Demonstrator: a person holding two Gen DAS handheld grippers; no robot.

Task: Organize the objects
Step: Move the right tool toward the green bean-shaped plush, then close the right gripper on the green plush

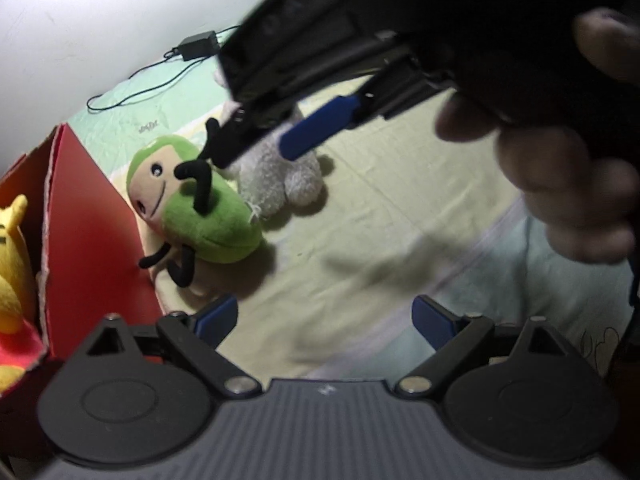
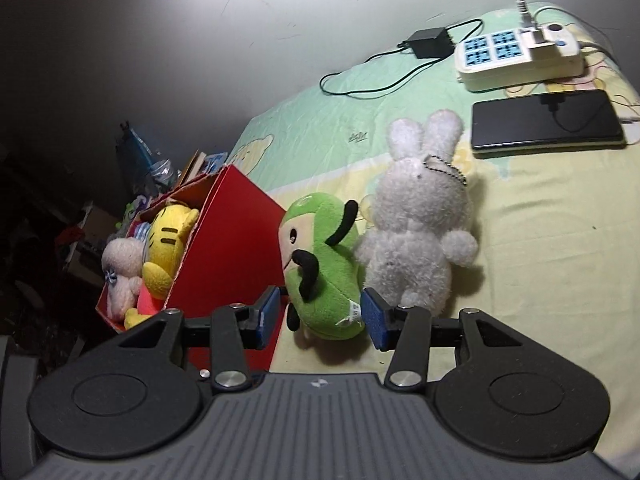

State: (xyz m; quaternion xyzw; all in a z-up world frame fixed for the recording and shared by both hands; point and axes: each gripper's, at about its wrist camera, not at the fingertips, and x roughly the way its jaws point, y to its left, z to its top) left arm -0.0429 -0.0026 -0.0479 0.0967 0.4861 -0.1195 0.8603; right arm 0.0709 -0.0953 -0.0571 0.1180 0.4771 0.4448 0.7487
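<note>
The right tool [image 2: 322,322] straddles the green toy [image 2: 320,264], pads not visibly pressing. The left tool [image 1: 324,320] gapes empty. Only the right view shows the phone [image 2: 546,120].

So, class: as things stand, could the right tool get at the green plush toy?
Probably yes: the right tool already straddles the green plush toy, nothing between; the white bunny only crowds one side.

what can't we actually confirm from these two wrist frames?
- Right wrist: whether the right gripper presses the green plush; the toy hides contact.
- Left wrist: white rabbit plush, top half hidden by the right gripper.
- Red box: contents beyond the yellow plush and pink plush hidden by its wall.
</note>
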